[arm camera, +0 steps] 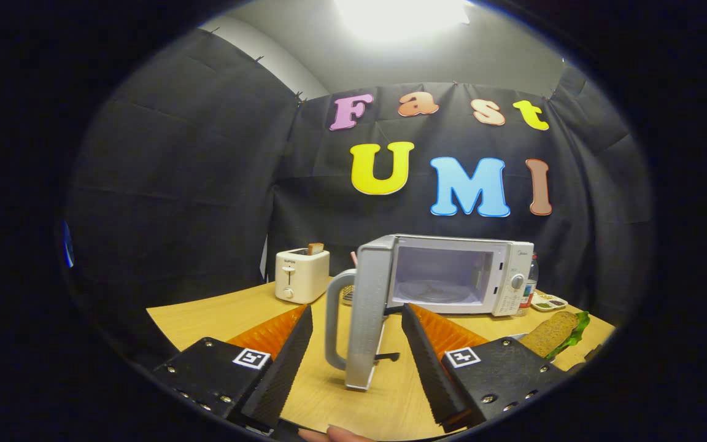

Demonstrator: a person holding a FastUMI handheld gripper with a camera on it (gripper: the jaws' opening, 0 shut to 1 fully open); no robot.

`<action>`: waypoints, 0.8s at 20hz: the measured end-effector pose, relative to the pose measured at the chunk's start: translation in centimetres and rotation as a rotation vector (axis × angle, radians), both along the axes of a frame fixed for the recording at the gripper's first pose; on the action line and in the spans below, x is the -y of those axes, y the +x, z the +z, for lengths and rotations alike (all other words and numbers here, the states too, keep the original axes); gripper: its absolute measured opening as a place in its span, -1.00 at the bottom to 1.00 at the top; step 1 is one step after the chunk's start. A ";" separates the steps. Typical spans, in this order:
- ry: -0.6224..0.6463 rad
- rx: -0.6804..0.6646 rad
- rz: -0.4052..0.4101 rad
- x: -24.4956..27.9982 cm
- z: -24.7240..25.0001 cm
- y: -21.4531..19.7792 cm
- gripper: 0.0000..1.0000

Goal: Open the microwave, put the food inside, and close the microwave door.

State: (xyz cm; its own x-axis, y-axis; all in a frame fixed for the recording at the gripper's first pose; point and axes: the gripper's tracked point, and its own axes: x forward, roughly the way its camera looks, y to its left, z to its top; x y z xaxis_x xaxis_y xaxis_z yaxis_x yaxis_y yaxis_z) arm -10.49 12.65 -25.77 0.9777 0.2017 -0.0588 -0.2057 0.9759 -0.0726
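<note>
The tongs [356, 334] are spread wide with nothing gripped, their 2 fingers standing on either side of the open door [369, 307] of the white box-shaped microwave [452, 273]. The grey door is swung out toward the camera, edge-on, and its curved grey handle [333, 319] sits in the gap between the fingers, nearer the left one; neither finger appears to press on door or handle, though contact with the right finger cannot be told. The microwave stands on the light wooden counter [206, 316] beyond the fingers, its cavity lit and bare apart from a round glass turntable [432, 290].

The food, a sandwich of brown seeded bread with green lettuce [555, 331], lies on the counter just beyond the right finger, in front of and to the right of the microwave. A white 2-slot toaster [301, 275] with a slice of toast [315, 248] poking out stands to the left of the microwave. A clear bottle [531, 283] and a small tray of condiments [548, 301] sit beside the microwave's right side. A fingertip [335, 434] shows at the near end of the tongs.
</note>
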 end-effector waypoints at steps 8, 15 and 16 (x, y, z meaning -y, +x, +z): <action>-0.070 0.059 -0.182 13.5 -0.5 -0.5 0.81; -0.058 -0.003 -0.420 26.2 -3.9 -0.4 0.77; -0.036 -0.013 -0.448 27.8 -4.3 -0.4 0.77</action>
